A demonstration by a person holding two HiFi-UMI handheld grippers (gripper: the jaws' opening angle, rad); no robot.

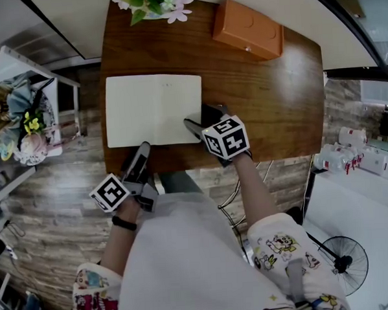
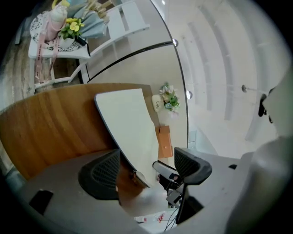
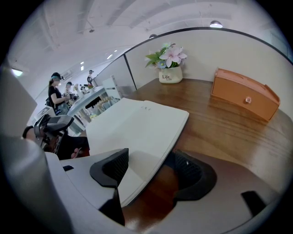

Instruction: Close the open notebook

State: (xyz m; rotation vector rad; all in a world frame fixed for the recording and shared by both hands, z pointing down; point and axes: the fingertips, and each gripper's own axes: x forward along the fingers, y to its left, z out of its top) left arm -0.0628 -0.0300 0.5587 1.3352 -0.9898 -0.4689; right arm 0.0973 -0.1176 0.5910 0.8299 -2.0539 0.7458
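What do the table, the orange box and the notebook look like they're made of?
Table: wood or wood veneer, going by the brown streaked grain, slight sheen. Orange box: painted wood or plastic, can't tell which; smooth, even colour. Notebook: paper, with plain cream matte pages.

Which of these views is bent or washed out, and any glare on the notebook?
Head view: table edges bow mildly; notebook evenly lit, no glare. Left gripper view: heavy fisheye, dark corners, the bright right side washed out. Right gripper view: same fisheye; notebook page glare-free.
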